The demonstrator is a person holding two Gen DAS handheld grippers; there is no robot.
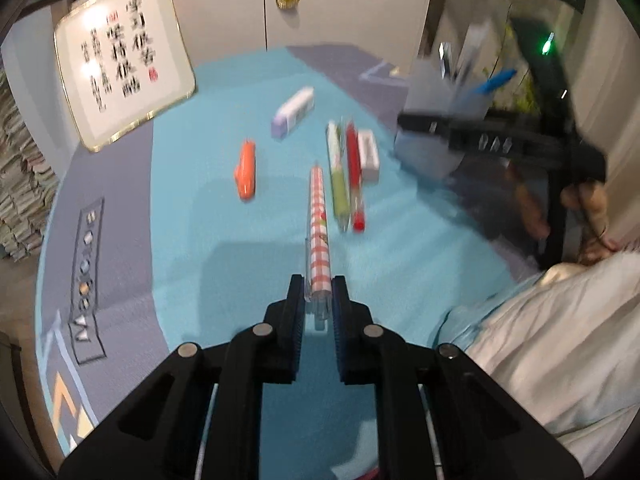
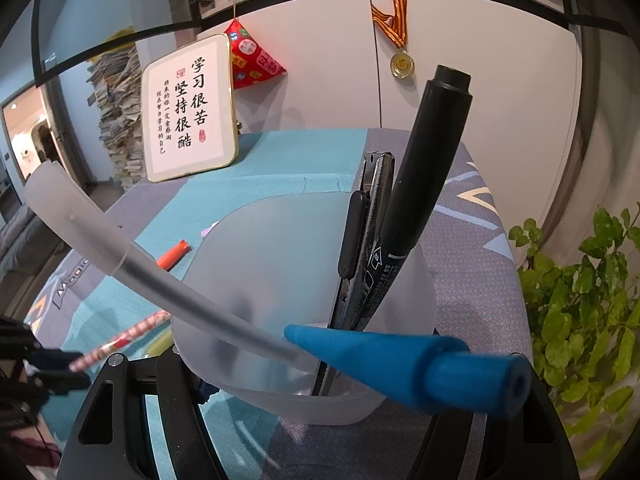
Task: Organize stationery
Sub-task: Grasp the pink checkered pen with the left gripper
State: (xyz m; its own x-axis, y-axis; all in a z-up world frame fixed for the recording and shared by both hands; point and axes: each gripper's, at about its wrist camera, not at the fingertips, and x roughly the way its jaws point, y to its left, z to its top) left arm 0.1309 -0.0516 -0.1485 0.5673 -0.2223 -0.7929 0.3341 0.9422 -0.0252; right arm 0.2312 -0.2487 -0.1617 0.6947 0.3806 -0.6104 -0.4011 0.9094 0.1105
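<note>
Checked pen [image 1: 319, 224], lying on the teal mat [image 1: 192, 216], sits pinched at its near end by my left gripper [image 1: 319, 300]. It looks light, stiff and slick; I'd grip nearer mid-barrel. My right gripper [image 2: 304, 392] clasps the frosted pen cup [image 2: 280, 264].

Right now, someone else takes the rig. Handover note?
Left claw: shut on the near end of the red-checked pen, which still lies on the teal mat.
Right claw: shut on the frosted pen cup, holding it at the mat's right side.
In the cup: black marker, blue pen, frosted pen, one dark item behind the marker.
Still on the mat: green pen, red pen, orange item, white eraser, purple-and-white case.
Left: lift the checked pen into the cup, then sort the rest.
</note>
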